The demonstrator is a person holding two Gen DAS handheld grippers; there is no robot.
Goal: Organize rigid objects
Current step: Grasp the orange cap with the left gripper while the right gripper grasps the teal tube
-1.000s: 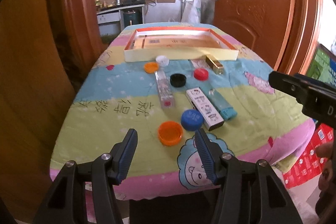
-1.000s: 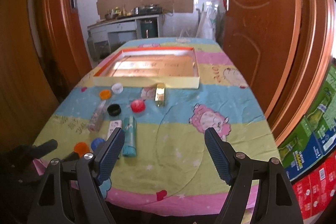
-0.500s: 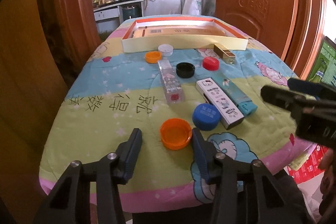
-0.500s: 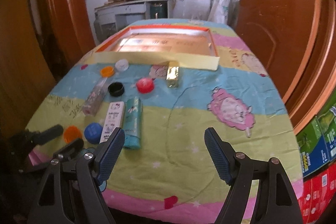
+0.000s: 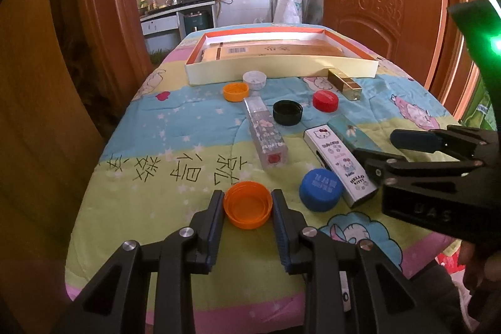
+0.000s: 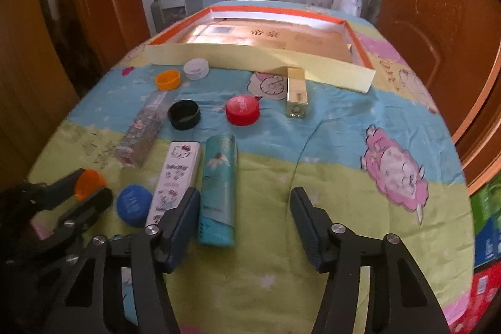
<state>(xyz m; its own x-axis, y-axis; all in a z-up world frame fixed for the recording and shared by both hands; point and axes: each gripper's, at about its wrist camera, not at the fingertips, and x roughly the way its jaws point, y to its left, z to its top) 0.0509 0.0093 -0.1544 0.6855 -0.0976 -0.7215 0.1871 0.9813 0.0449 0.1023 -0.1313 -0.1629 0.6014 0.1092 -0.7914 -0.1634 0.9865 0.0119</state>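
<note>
An orange cap [image 5: 247, 204] lies open side up on the quilt near the front edge. My left gripper [image 5: 247, 208] has a pad against each side of it, jaws still closing. The wrist view from the right shows the same grip [image 6: 90, 187]. My right gripper [image 6: 245, 202] is low over the quilt with its jaws closing; the end of a teal box [image 6: 217, 187] lies between them beside the left finger, untouched. A white cartoon-cat box [image 6: 175, 177] and a blue cap [image 6: 133, 204] lie just left of it.
Farther back lie a clear box [image 5: 266, 133], black cap [image 5: 287, 112], red cap [image 5: 325, 100], gold box [image 5: 344, 82], small orange cap [image 5: 235, 92] and white cap [image 5: 254, 79]. A shallow orange-rimmed tray [image 5: 281, 71] stands at the far end. Wooden doors flank the table.
My left gripper moved forward and down, and its jaws narrowed onto the orange cap. My right gripper sank toward the teal box, and its jaws came partly together.
</note>
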